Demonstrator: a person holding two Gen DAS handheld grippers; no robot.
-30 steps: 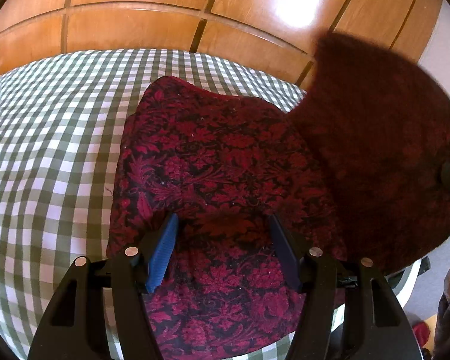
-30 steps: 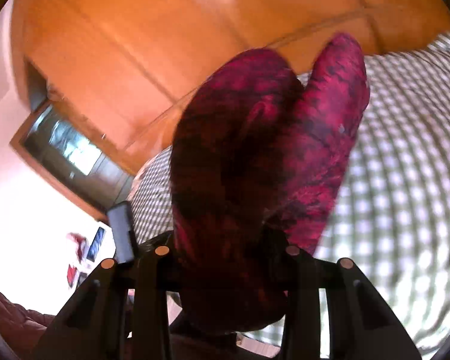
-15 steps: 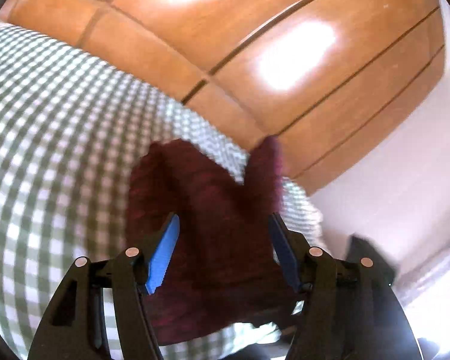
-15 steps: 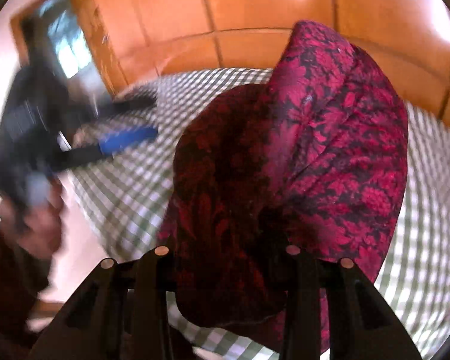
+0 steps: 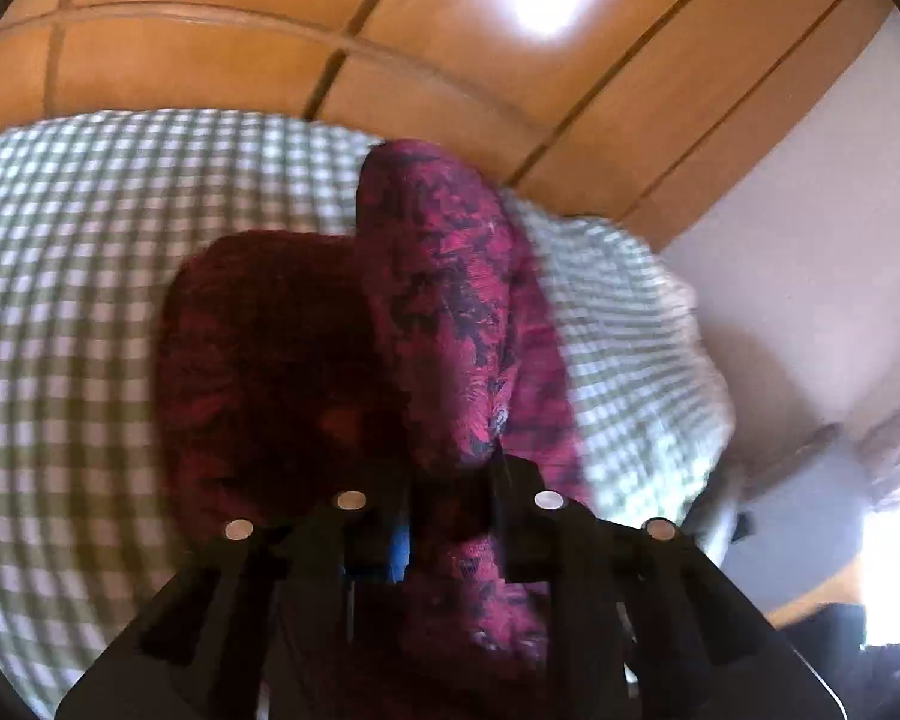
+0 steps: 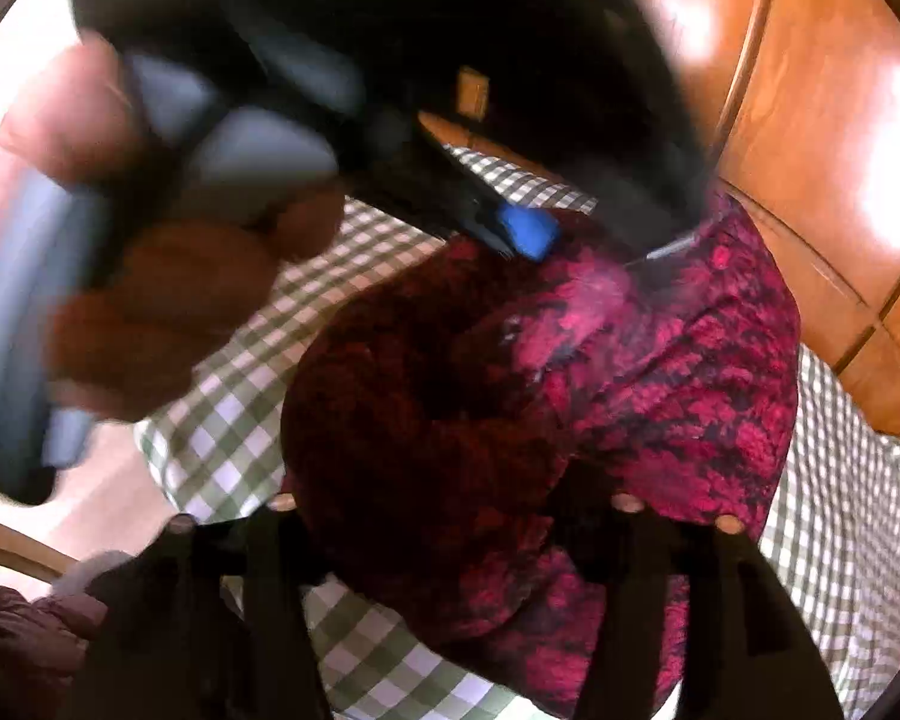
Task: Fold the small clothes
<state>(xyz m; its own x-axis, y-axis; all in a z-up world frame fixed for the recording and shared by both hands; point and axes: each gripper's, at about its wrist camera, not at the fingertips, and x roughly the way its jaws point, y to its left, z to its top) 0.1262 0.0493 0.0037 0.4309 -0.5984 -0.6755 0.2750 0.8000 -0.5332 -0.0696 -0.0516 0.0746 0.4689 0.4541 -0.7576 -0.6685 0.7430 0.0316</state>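
A small dark red floral garment (image 5: 444,324) hangs lifted above the green-and-white checked cloth (image 5: 78,276). My left gripper (image 5: 444,516) is shut on its near edge, with fabric bunched between the jaws. In the right wrist view the same garment (image 6: 660,408) hangs in front of the camera, and my right gripper (image 6: 444,516) is shut on a fold of it, its fingertips hidden by fabric. The left gripper (image 6: 528,231), held by a hand, shows close above, its blue pad against the garment's top.
The checked cloth (image 6: 228,438) covers a table whose right edge (image 5: 678,360) drops off to the floor. Wooden panelling (image 5: 330,42) stands behind the table. A wooden door or cabinet (image 6: 840,138) is at the right.
My left gripper has closed on the garment, which was lying between its open jaws before. Both grippers have come close together, with the garment lifted off the cloth between them.
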